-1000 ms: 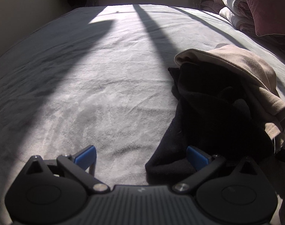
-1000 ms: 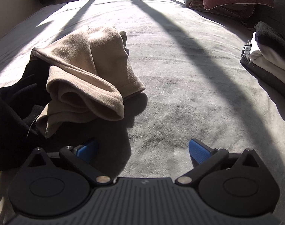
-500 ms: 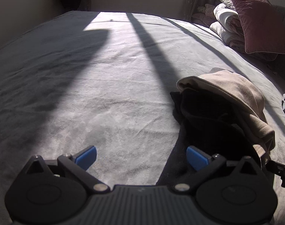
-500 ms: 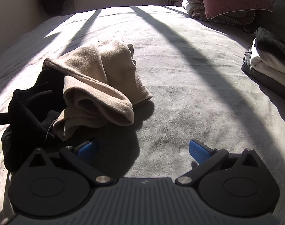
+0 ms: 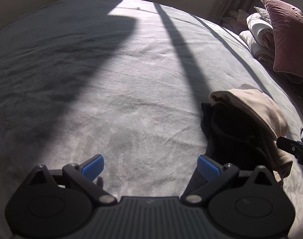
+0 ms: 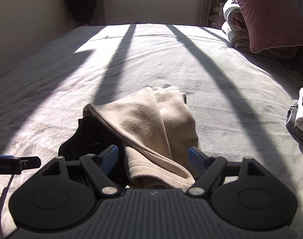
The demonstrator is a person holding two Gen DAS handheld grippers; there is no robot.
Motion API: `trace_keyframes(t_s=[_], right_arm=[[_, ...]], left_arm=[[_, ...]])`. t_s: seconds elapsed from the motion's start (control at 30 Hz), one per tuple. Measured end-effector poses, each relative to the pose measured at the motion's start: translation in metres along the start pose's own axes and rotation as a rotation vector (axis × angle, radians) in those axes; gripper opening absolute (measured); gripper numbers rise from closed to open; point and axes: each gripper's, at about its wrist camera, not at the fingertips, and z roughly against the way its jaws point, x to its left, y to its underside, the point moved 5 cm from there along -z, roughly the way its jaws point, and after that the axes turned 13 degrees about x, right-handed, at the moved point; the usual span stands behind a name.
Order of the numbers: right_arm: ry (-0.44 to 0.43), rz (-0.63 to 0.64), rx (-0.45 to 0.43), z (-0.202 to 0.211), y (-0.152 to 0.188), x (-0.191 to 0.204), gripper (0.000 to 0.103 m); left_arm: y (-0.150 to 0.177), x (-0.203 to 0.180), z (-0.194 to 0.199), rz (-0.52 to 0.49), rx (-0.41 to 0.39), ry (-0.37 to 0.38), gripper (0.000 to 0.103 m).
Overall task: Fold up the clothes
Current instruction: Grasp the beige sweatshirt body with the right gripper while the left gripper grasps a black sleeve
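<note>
A crumpled beige fleece garment [image 6: 147, 123] lies on a black garment [image 6: 85, 139] on the grey bed sheet [image 6: 221, 83]. My right gripper [image 6: 153, 157] hangs over the near end of this pile. Its jaws are closing, with the beige hem and a bit of the black cloth between the blue pads; I see no firm pinch. My left gripper [image 5: 150, 166] is open above bare sheet, and nothing is between its fingers. In the left wrist view the black garment [image 5: 231, 131] sits just beyond its right finger, under the beige garment [image 5: 257, 107].
A stack of folded clothes [image 6: 300, 117] sits at the bed's right edge. A maroon pillow [image 6: 267, 14] and rolled quilts [image 6: 235, 25] fill the far right corner. Dark clothing [image 6: 83, 0] hangs on the far wall by the window. Sunlit sheet stretches left and ahead.
The right gripper has risen and swung left, so the beige garment now lies between its fingers, and its jaws have narrowed. The left gripper has drawn back left from the pile, still open.
</note>
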Motion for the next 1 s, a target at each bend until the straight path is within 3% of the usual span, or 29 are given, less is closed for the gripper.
trace_keyframes(t_s=[0.1,0.23,0.37,0.53,0.8,1.0], right_arm=[[-0.014,0.028,-0.006,-0.009,-0.008,0.011,0.076],[0.007,0.025,0.019,-0.028,-0.012,0.015,0.06],[-0.009,-0.011,0.033,-0.034,-0.012,0.007,0.019],[-0.054,-0.053,0.03,-0.006,-0.008,-0.007,0.015],[-0.029,-0.061,0.042,0.038,0.018,-0.032,0.013],[-0.007,-0.055,0.077,0.063,0.05,-0.051,0.013]], left_arm=[[0.001,0.001,-0.002,0.001,0.01,0.009,0.1],[0.001,0.001,-0.005,0.007,0.023,0.025,0.1],[0.001,0.0,-0.003,-0.002,0.021,0.034,0.1],[0.003,-0.003,-0.003,-0.013,0.022,0.04,0.1],[0.009,-0.015,-0.003,-0.043,0.026,0.071,0.1],[0.013,-0.024,0.003,-0.055,-0.003,0.15,0.098]])
